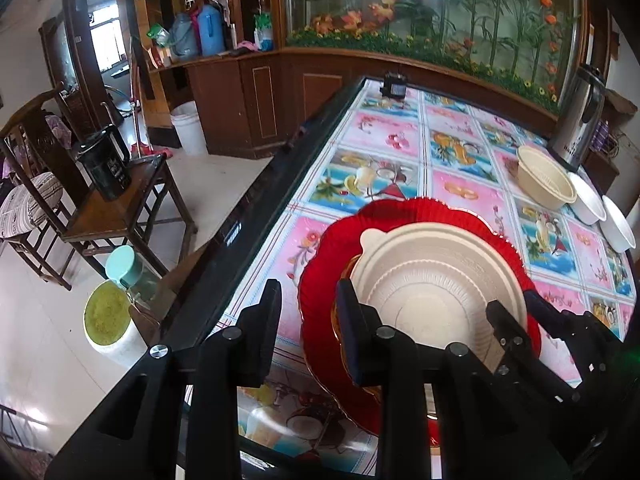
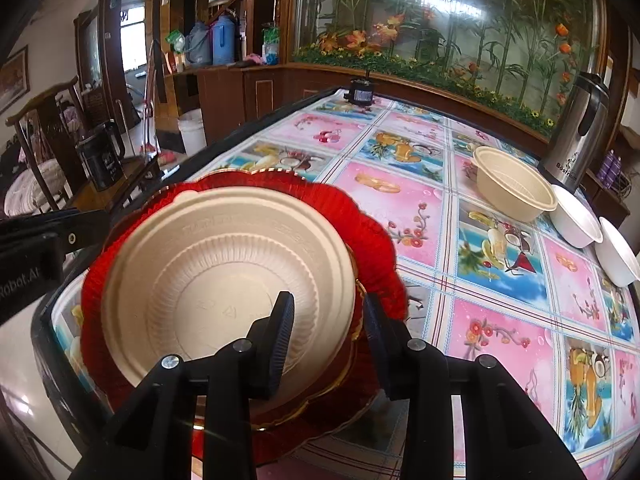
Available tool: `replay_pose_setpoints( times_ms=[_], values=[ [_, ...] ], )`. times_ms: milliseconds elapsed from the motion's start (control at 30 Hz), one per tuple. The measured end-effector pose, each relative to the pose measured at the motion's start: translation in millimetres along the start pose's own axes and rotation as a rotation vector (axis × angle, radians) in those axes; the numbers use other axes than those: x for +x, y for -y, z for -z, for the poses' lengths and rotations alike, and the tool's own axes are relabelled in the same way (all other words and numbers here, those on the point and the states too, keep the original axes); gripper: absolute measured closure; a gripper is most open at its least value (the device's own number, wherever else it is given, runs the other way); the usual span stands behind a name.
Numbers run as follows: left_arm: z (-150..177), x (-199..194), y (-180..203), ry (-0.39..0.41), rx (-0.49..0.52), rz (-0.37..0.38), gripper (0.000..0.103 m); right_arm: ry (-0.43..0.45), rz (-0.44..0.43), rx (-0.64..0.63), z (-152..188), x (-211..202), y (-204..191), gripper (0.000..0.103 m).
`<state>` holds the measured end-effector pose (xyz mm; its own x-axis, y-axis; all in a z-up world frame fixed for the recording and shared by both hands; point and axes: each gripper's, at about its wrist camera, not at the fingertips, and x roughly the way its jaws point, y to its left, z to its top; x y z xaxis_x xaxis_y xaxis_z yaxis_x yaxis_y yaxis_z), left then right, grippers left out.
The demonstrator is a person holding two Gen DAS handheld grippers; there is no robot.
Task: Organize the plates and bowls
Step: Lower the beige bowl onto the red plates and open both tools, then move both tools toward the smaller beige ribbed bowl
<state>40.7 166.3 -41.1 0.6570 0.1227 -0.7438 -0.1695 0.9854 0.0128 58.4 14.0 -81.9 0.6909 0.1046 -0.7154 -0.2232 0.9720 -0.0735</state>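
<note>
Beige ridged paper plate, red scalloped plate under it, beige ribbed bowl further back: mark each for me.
beige ridged paper plate (image 2: 224, 276): right wrist view, ridged centre.
red scalloped plate (image 1: 436, 216): left wrist view, far pleated rim.
beige ribbed bowl (image 2: 510, 184): right wrist view, inner wall.

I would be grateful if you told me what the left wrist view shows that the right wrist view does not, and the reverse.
Only the left wrist view: a jar with a teal lid on the floor beside the table.
Only the right wrist view: a framed picture on the wall at far left.
Both: the beige dish lying on the red plate, a beige bowl, two white bowls beside it, and a steel flask, all on the patterned table.
</note>
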Motion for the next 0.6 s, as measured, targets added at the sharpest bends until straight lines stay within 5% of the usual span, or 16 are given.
replay_pose_setpoints(
  times_ms=[133,433,467,567,600],
  values=[
    [0,-6,1,0.020,-0.008,0.005,0.077,0.054,-0.025,0.033,-3,-14,10,0.054],
    [5,-33,34,0.082,0.021,0.095,0.077,0.172,0.017,0.169,0,-39,73,0.046],
    [5,-36,41,0.087,0.035,0.107,0.074,0.171,0.029,0.188,2,-39,84,0.046],
    [8,-47,73,0.109,0.099,0.143,0.041,0.164,0.070,0.242,10,-39,120,0.045],
    [9,-50,82,0.117,0.114,0.148,0.037,0.162,0.082,0.257,13,-40,130,0.045]
  ],
)
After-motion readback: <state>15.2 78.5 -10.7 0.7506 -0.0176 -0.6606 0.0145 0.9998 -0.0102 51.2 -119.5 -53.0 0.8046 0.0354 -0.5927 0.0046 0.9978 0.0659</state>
